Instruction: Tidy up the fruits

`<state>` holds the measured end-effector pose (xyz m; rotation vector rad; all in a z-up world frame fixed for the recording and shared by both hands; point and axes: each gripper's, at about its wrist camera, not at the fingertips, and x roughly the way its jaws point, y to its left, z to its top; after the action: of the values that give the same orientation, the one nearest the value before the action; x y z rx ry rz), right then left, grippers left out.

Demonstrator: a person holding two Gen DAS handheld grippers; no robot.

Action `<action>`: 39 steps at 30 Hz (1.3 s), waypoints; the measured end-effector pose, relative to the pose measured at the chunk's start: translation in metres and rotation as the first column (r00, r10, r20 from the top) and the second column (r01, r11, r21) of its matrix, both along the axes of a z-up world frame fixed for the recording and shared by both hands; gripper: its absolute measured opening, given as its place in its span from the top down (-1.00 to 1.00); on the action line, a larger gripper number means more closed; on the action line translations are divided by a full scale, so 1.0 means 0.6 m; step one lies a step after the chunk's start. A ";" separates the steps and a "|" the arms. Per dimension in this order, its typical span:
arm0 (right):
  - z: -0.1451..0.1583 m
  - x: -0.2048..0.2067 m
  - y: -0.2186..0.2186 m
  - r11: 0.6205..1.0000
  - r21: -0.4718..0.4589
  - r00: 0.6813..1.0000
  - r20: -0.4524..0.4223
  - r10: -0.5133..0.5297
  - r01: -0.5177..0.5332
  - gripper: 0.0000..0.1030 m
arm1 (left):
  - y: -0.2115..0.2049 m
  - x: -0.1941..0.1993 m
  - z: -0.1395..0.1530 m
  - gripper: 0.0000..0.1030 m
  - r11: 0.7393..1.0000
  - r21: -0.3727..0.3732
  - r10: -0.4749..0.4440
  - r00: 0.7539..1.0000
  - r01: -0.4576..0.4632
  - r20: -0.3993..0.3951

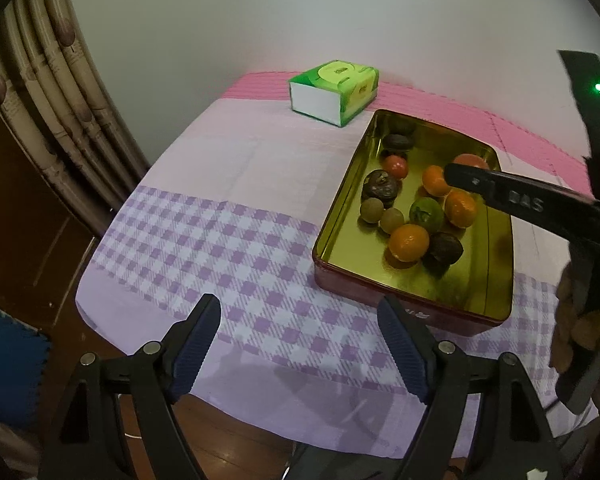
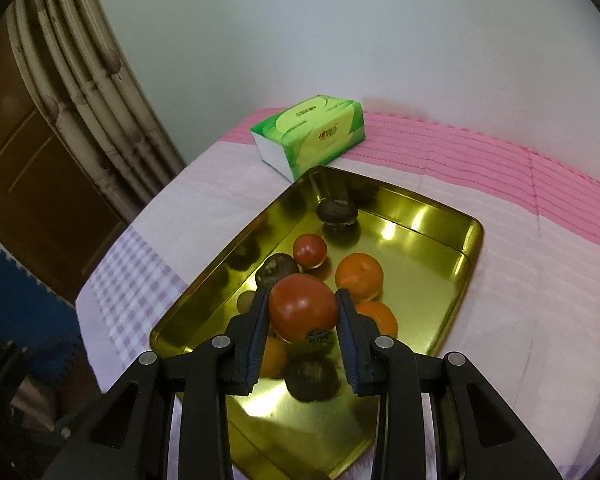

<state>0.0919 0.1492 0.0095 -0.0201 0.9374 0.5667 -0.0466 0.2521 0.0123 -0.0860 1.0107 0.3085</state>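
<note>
Right tongs (image 2: 303, 312) around tomato (image 2: 303, 307), above tin (image 2: 466, 240).

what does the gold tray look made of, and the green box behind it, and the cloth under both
Gold tray: looks like thin metal, probably tinplate, with a glossy gold finish; its walls mirror the fruit and lights.
Green tissue pack: seems soft printed plastic film, slightly shiny, over white paper visible at the end.
Tablecloth: woven fabric, matte, with purple checks, creases and a draped edge.

left gripper (image 1: 300, 344): jaws wide apart, low | right gripper (image 2: 303, 312): jaws clamped, extended forward
</note>
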 end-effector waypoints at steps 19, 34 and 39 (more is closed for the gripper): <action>-0.031 0.039 0.029 0.998 -0.052 0.999 -0.022 -0.037 0.036 0.34 | 0.030 0.000 0.001 -0.51 0.997 -0.027 0.071 0.997 -0.071 -0.002; 0.047 -0.063 0.004 1.000 -0.016 0.980 0.197 -0.010 0.013 0.34 | 0.024 -0.009 0.020 -0.52 0.998 0.005 0.057 0.997 -0.057 0.056; 0.069 -0.138 -0.043 0.998 -0.009 0.952 0.301 -0.052 0.057 0.22 | 0.010 -0.025 0.049 -0.52 0.996 0.057 0.064 0.988 -0.073 0.144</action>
<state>0.0089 0.1231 0.0512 -0.0933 0.6440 0.4881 -0.0614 0.2583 0.0417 -0.0857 0.8577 0.3906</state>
